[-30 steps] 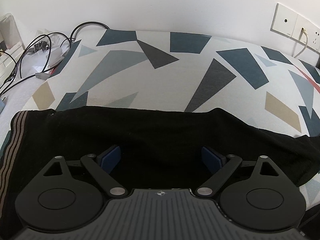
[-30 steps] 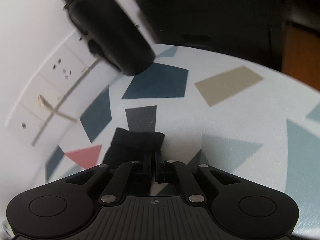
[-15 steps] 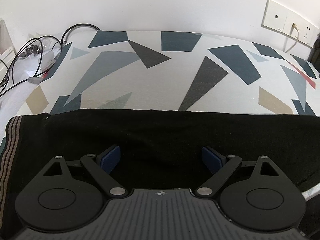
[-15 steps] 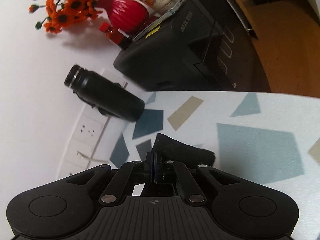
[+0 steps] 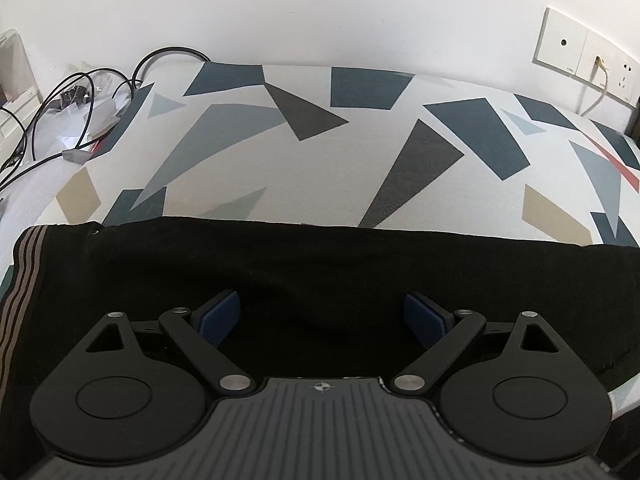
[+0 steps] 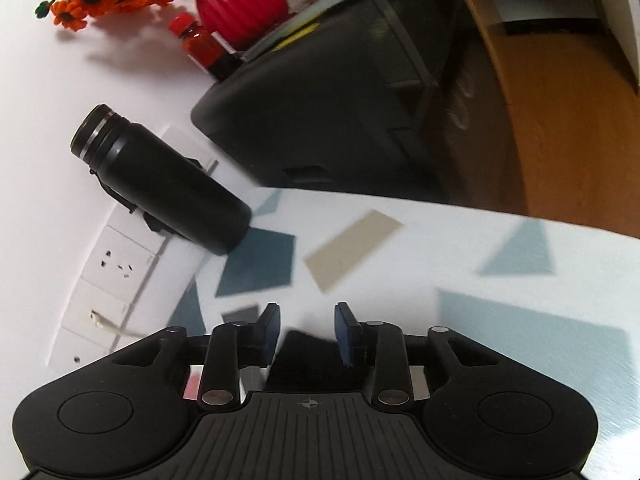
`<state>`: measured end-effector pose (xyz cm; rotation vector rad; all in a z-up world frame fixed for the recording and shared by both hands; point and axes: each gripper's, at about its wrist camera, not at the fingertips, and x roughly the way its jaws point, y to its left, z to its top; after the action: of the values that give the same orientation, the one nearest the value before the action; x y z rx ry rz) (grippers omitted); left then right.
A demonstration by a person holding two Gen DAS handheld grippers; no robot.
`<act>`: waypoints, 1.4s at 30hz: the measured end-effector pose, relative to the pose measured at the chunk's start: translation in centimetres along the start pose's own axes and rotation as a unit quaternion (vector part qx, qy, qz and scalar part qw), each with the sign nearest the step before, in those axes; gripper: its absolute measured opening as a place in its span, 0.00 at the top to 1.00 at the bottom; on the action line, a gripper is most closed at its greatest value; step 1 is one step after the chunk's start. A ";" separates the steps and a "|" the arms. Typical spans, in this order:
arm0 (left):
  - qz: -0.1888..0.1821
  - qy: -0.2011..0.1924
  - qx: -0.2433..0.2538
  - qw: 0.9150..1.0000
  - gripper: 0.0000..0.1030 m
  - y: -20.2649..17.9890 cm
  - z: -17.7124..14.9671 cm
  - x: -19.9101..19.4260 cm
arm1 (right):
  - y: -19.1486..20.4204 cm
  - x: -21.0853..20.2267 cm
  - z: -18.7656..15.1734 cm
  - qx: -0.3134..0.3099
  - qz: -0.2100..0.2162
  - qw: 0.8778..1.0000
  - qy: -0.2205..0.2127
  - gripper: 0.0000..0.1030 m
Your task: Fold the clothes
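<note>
The black garment [image 5: 320, 272] is spread flat; above it the left gripper [image 5: 322, 316] is held wide. The right gripper's [image 6: 307, 330] jaws have just been opening, with a garment corner loose between them.

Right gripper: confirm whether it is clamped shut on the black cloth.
No: the right gripper has just been opening, and its pads stand apart with the black cloth lying loose between them.

Geometric-print bed [image 5: 320, 168] w/ black garment [image 5: 320, 264] flat, bottle [image 6: 168, 184].
</note>
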<state>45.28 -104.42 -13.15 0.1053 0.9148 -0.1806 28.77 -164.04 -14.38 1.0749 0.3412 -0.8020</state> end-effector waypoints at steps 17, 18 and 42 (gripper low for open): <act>0.020 0.005 -0.007 1.000 0.10 -0.4 -0.8 -0.9 | 3.7 2.9 -5.1 -0.248 -0.117 0.962 0.007 0.32; 0.021 0.005 -0.010 1.000 0.10 -0.4 -0.9 -0.9 | 4.2 3.3 -5.4 -0.274 -0.139 0.952 0.006 0.32; -0.084 -0.021 -0.072 0.994 0.15 5.8 -2.9 -6.8 | -3.9 -10.6 -5.3 -0.033 -0.029 0.998 0.038 0.23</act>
<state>40.06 -97.52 -9.42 -0.1101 0.8913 -0.2707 19.46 -155.93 -12.88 1.0389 0.4629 -0.7978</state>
